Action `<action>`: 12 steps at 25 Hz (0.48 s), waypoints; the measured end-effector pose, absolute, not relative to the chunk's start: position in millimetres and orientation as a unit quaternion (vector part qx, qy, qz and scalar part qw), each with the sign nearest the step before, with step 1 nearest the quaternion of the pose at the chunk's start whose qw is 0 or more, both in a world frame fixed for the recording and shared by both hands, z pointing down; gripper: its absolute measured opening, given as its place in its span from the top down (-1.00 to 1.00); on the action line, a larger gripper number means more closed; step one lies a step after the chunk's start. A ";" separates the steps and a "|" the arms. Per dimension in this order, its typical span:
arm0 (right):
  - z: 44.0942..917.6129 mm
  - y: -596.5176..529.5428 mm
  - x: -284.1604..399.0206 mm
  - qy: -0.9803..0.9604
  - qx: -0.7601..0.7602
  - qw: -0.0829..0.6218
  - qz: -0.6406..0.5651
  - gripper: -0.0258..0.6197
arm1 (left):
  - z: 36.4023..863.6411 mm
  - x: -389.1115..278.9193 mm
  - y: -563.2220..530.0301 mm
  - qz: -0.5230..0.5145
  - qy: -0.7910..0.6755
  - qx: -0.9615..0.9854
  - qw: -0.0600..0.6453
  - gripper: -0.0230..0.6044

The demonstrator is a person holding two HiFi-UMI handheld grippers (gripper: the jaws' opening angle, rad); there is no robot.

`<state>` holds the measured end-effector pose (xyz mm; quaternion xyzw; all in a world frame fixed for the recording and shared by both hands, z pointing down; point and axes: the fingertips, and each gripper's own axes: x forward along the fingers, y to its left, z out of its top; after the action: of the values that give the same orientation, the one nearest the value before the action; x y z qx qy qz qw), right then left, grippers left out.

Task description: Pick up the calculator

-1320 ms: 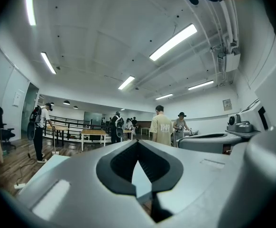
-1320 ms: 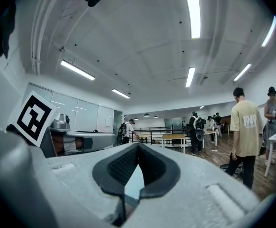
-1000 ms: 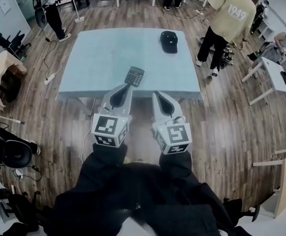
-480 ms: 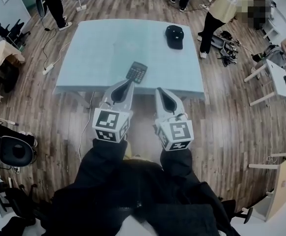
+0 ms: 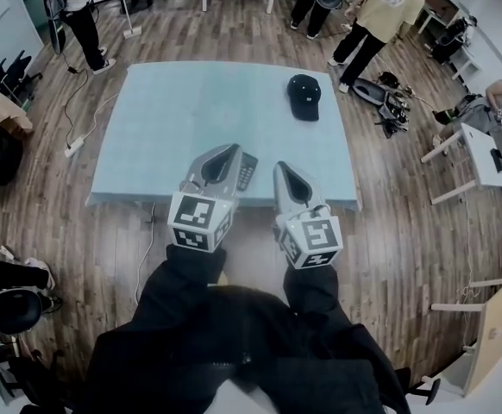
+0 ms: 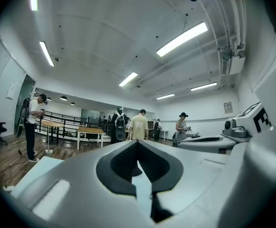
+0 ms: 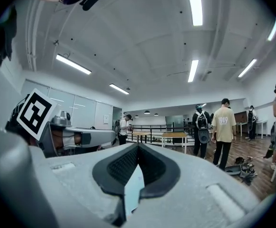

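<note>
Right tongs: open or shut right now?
Shut. In the right gripper view the right tongs meet at their tips with nothing held between them.

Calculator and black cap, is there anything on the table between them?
Nothing. In the head view, the stretch of table between the calculator and the cap is bare.

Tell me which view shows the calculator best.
The head view: the calculator lies near the front edge of the table, partly hidden behind the left gripper. Neither gripper view shows it.
</note>
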<state>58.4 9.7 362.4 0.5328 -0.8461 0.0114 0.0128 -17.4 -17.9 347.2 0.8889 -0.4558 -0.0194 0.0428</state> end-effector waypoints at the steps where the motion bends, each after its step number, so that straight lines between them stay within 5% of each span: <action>1: 360.5 -1.6 55.2 -0.847 0.531 0.013 0.011 0.92 | 346.4 -19.6 -29.4 -0.019 -0.455 0.889 0.044 0.92; 12: 363.8 -102.3 38.5 -0.840 0.542 0.031 0.012 0.92 | 356.1 -22.0 -133.5 -0.004 -0.426 0.903 0.063 0.92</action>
<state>38.5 -102.3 363.8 0.5421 -0.8397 0.0119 0.0305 -22.0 -133.5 356.1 0.9025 -0.4259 -0.0039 0.0634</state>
